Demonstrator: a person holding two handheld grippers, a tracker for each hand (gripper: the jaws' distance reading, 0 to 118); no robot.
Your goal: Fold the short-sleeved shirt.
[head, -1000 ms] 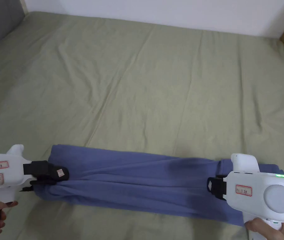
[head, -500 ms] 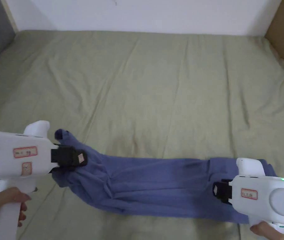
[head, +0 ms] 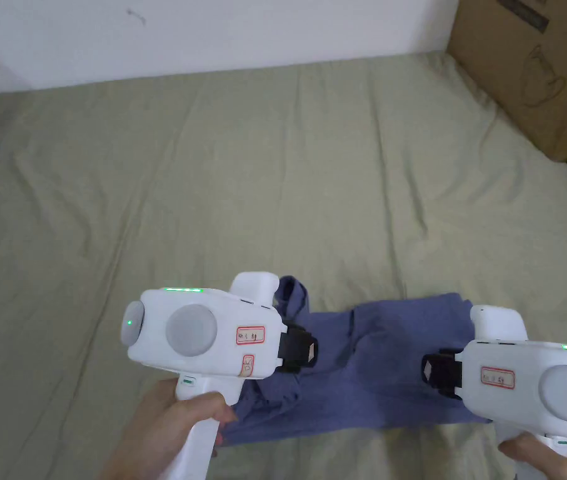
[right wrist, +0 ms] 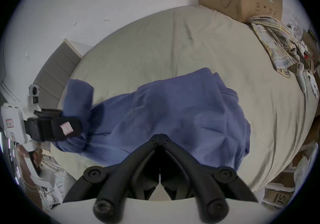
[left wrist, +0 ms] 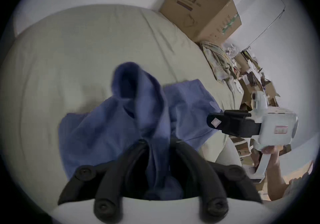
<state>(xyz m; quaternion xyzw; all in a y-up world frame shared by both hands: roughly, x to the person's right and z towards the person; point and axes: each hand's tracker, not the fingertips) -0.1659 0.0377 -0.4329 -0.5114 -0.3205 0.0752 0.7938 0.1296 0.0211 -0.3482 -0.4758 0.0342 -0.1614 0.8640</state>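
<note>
Shirt [head: 376,369] lies on the bed [head: 275,187], near its front edge, already narrowed into a long blue band and now half doubled over. Your left gripper [head: 310,351] is clamped on one end of that band, cloth bunched between its jaws in the left gripper view, and holds it raised above the middle of the shirt. Your right gripper [head: 429,373] sits at the other end with its jaws drawn together; whether any cloth is pinched between them cannot be told. By the look of it the lengthwise folds are done, and what is left is to lay the lifted end down on the far end, then flatten the bundle. A box [head: 526,69] stands at the bed's far right corner.
</note>
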